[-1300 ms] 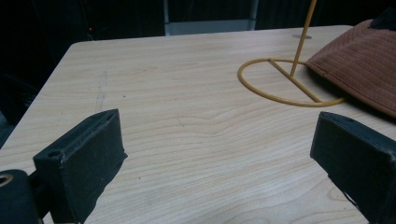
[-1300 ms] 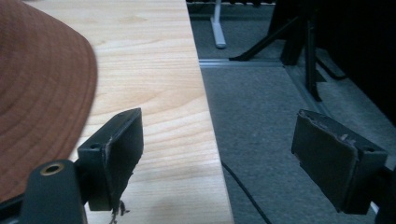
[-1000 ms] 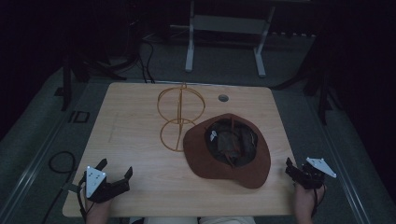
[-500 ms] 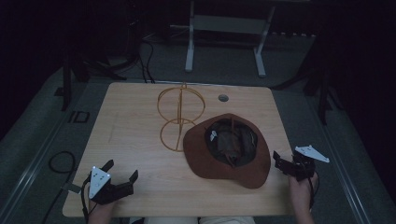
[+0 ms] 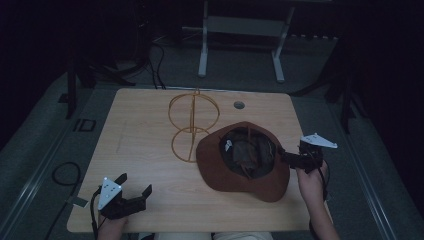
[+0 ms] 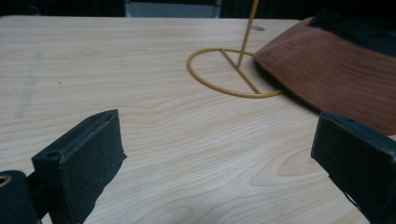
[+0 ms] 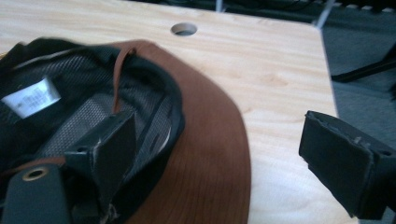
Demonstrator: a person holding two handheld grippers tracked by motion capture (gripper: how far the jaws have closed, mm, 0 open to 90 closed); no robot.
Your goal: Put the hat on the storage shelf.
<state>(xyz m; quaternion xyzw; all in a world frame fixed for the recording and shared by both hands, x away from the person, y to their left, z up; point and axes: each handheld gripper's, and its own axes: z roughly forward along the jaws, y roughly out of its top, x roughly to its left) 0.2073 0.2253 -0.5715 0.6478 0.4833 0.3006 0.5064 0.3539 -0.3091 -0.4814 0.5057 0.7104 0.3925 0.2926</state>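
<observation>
The left hand-held gripper [image 5: 131,195] waits wide open, low over the desk [image 5: 145,145]. Ahead of it stands the yellow wire stand [image 5: 193,124]. Beside that lies the brown hat [image 5: 243,160], upside down. The right hand-held gripper [image 5: 286,156], open, straddles the brim to grab it.

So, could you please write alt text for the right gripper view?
The open right hand-held gripper straddles the rim of a brown hat lying upside down on a wooden table, one jaw inside its dark lining.
</observation>
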